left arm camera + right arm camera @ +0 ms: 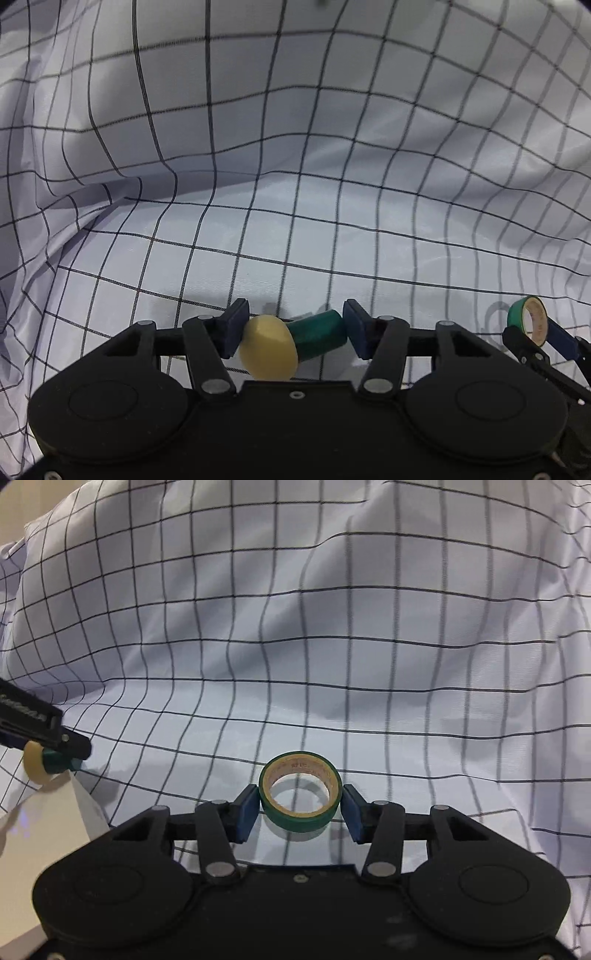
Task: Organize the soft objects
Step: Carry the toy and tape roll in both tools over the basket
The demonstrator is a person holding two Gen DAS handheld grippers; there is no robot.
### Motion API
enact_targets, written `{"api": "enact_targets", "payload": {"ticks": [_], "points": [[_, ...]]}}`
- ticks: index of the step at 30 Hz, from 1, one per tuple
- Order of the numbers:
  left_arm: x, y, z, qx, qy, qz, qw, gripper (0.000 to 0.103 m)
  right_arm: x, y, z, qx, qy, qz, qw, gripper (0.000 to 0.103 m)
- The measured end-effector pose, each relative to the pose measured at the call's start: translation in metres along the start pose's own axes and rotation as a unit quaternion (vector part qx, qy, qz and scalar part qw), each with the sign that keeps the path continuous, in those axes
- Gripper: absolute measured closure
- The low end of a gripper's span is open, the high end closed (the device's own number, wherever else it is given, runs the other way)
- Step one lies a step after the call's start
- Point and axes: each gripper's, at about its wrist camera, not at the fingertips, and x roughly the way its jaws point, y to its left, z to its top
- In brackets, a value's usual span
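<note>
My left gripper is shut on a toy mushroom with a pale yellow cap and a green stem, held just above the checked cloth. The cap presses the left pad, the stem end the right pad. My right gripper is shut on a green tape roll with a tan core, its hole facing up towards the camera. In the left wrist view that tape roll shows at the right edge, in the right gripper. The right wrist view shows the mushroom at the far left in the left gripper.
A white cloth with a dark grid covers the whole surface, rumpled into folds and ridges at the back and left. A white sheet or card lies at the lower left of the right wrist view.
</note>
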Motion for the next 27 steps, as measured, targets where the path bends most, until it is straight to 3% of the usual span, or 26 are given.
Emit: {"api": "enact_targets", "payload": {"ticks": [14, 27], "points": [[-0.082, -0.021, -0.048, 0.032, -0.038, -0.009, 0.9987, 0.049, -0.066, -0.015, -0.034, 0.009, -0.001, -0.012, 1.0, 0.057], [-0.159, -0.023, -0.138, 0.051, -0.075, -0.044, 0.9949, 0.049, -0.177, -0.016, -0.102, 0.028, -0.033, 0.007, 0.999, 0.057]]}}
